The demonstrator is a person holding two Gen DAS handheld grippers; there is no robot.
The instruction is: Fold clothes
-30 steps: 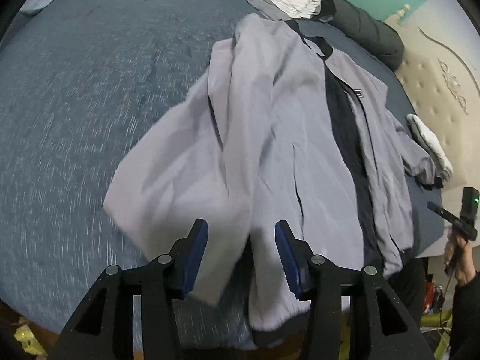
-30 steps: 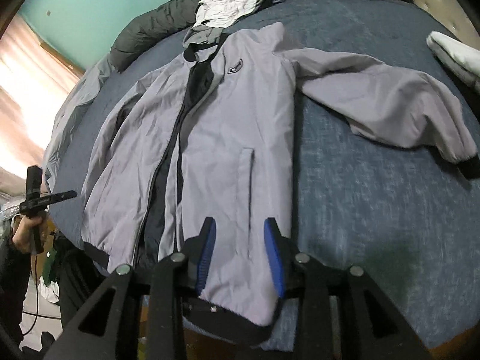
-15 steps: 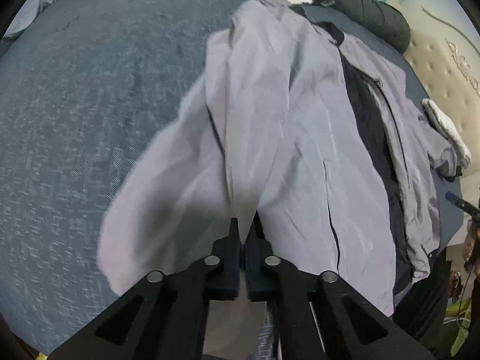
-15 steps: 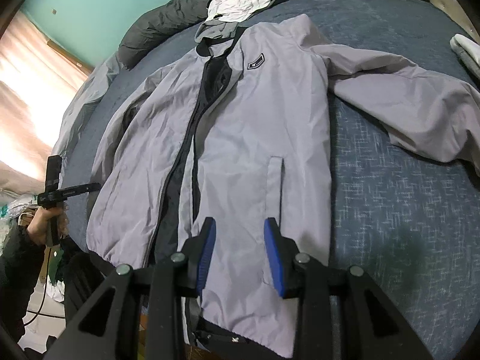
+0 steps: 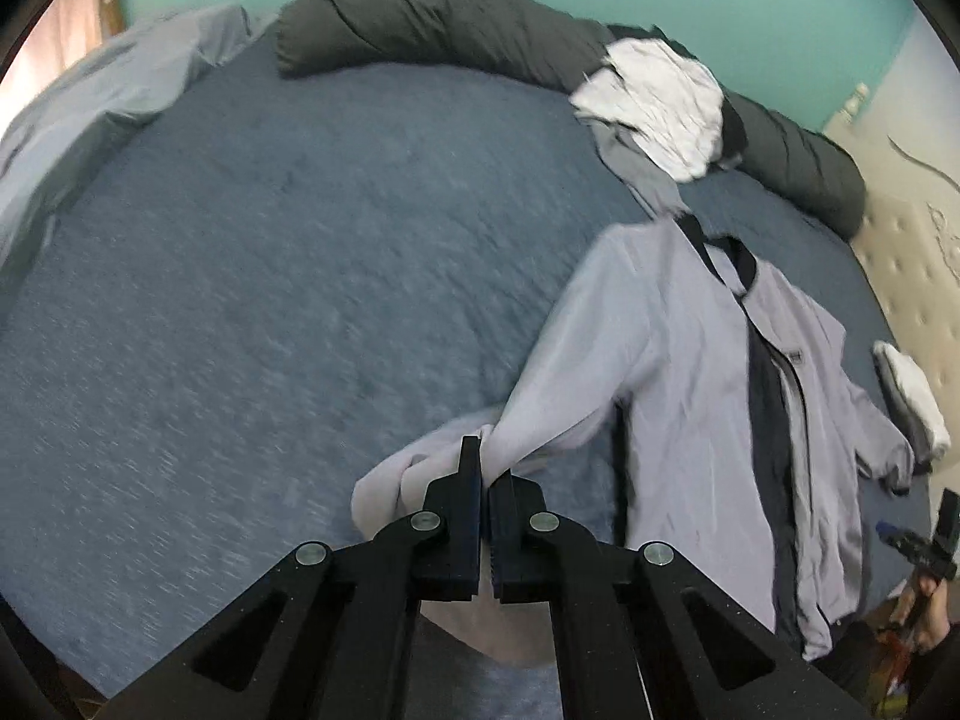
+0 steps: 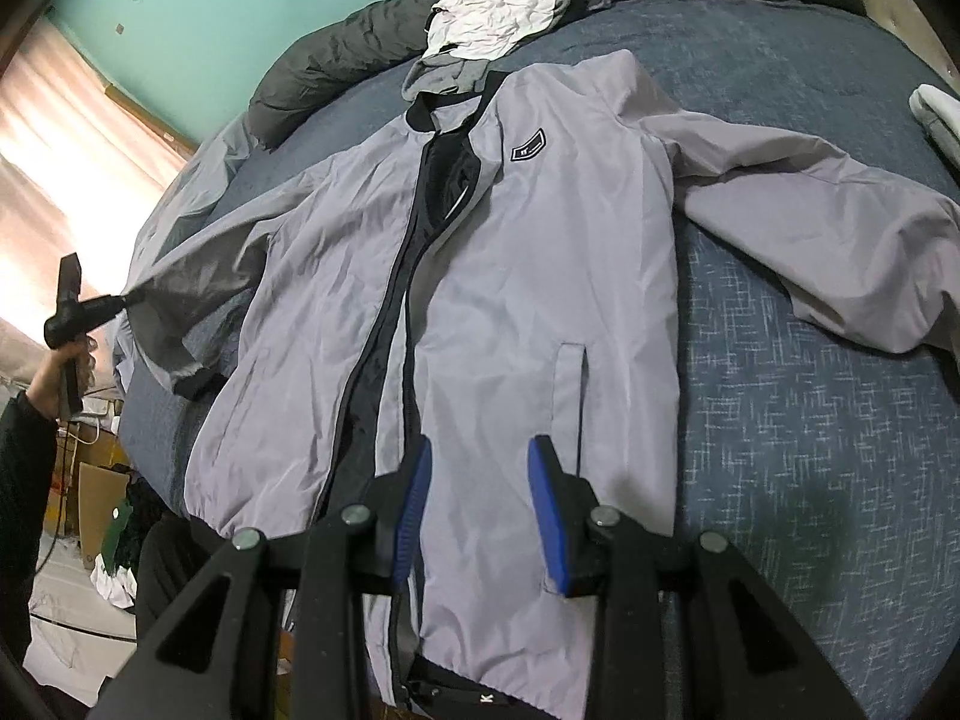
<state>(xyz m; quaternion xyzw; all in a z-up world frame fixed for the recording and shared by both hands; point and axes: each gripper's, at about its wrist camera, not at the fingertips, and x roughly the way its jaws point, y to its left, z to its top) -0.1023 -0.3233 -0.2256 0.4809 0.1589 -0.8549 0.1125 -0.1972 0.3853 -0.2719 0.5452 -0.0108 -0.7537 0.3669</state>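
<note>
A light grey zip jacket (image 6: pixel 510 276) with dark lining lies front up on the blue bed cover (image 6: pixel 810 450). My left gripper (image 5: pixel 485 468) is shut on the jacket's left sleeve (image 5: pixel 558 414), which hangs lifted and stretched away from the jacket body (image 5: pixel 690 360). In the right wrist view that left gripper (image 6: pixel 123 299) shows at the far left, held by a hand, with the sleeve pulled taut. My right gripper (image 6: pixel 480 510) hovers open over the lower front panel, near the pocket slit (image 6: pixel 567 384), with nothing pinched. The other sleeve (image 6: pixel 828 216) lies spread out to the right.
A dark grey rolled duvet (image 5: pixel 450 24) runs along the far edge of the bed, with a crumpled white garment (image 5: pixel 660 102) on it. A folded white item (image 5: pixel 912 402) lies by the padded headboard (image 5: pixel 912 240). A pale sheet (image 5: pixel 90 102) is bunched at the left. Boxes (image 6: pixel 99 504) stand on the floor.
My left gripper closed on the sleeve, then rose and pulled it outward off the jacket body. The right gripper stayed open and hardly moved.
</note>
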